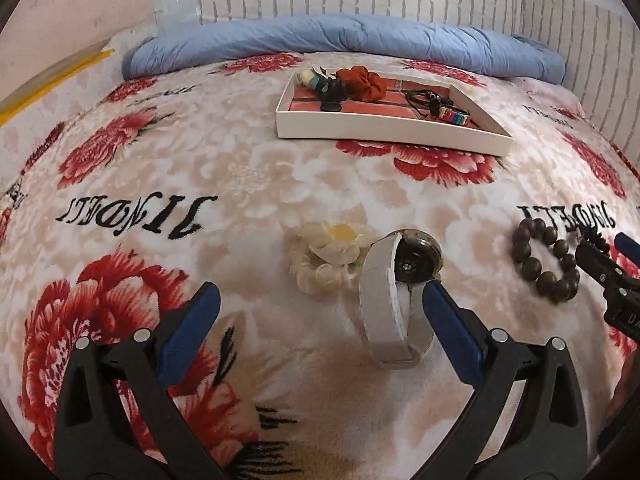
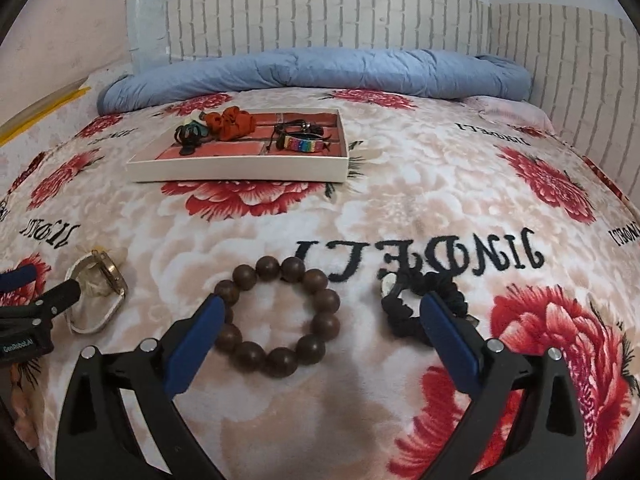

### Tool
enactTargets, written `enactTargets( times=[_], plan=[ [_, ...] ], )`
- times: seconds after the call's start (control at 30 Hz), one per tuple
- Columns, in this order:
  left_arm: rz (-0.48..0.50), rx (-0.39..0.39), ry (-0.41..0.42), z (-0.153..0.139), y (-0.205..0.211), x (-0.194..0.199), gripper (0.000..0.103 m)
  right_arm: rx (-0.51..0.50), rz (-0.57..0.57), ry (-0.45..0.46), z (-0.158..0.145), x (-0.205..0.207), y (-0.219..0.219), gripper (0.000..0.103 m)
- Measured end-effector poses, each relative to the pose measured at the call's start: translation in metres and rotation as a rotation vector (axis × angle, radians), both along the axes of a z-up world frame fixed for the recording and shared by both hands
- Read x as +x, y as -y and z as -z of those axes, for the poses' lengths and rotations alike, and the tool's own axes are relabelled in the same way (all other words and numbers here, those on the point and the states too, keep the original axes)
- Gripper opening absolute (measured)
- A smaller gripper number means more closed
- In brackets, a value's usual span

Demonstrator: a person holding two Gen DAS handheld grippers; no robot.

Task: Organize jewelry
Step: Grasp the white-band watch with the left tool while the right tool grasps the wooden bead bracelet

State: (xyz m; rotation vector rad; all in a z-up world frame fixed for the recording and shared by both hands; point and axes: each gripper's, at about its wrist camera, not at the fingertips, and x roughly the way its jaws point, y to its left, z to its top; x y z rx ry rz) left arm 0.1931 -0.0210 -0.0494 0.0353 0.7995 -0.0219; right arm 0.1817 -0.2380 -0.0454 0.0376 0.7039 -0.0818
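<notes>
A white-strapped watch (image 1: 390, 280) lies on the floral blanket, just inside my open left gripper (image 1: 320, 300), close to the right finger. A cream flower scrunchie (image 1: 326, 258) lies beside it. My open right gripper (image 2: 320, 316) straddles a brown wooden bead bracelet (image 2: 280, 316); a black scrunchie (image 2: 424, 300) lies by its right finger. The bead bracelet (image 1: 546, 258) and the right gripper's fingers (image 1: 596, 260) also show in the left wrist view. The watch (image 2: 98, 292) shows at the left of the right wrist view. A white tray (image 1: 384, 130) holds several accessories.
The tray (image 2: 240, 170) holds a red scrunchie (image 2: 232, 120), a rainbow bracelet (image 2: 302, 144) and dark pieces. A rolled blue quilt (image 2: 320, 72) lies along the far edge against a brick-pattern wall. A yellow strip (image 1: 52, 80) runs at far left.
</notes>
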Motion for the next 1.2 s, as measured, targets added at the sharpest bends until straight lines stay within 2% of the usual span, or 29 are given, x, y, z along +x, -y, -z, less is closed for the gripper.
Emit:
enactTargets(
  times=[0.1, 0.13, 0.2, 0.37, 0.57, 0.83, 1.07, 1.2],
  plan=[
    [0.026, -0.017, 0.019, -0.002, 0.002, -0.001, 0.097, -0.007, -0.008, -0.021, 0.004, 0.004, -0.003, 0.074],
    [0.032, -0.02, 0.022, -0.003, 0.003, -0.002, 0.097, -0.005, -0.008, -0.033, 0.006, 0.005, -0.003, 0.072],
    [0.061, -0.026, 0.02, -0.003, 0.007, -0.001, 0.091, 0.005, -0.008, -0.061, 0.012, 0.01, -0.002, 0.063],
    [0.106, -0.032, -0.035, 0.008, 0.016, 0.004, 0.075, 0.018, 0.01, -0.099, 0.02, 0.017, 0.002, 0.058],
    [0.11, -0.075, -0.101, 0.022, 0.016, 0.016, 0.06, 0.016, 0.022, -0.15, 0.03, 0.03, 0.004, 0.053],
    [0.107, -0.106, -0.116, 0.024, 0.013, 0.02, 0.037, 0.005, 0.025, -0.17, 0.034, 0.039, 0.003, 0.048],
    [0.107, -0.107, -0.116, 0.024, 0.013, 0.018, 0.028, 0.017, 0.019, -0.175, 0.036, 0.04, 0.004, 0.039],
    [0.117, -0.12, -0.116, 0.023, 0.012, 0.017, 0.025, 0.023, 0.015, -0.185, 0.037, 0.042, 0.004, 0.039]
  ],
)
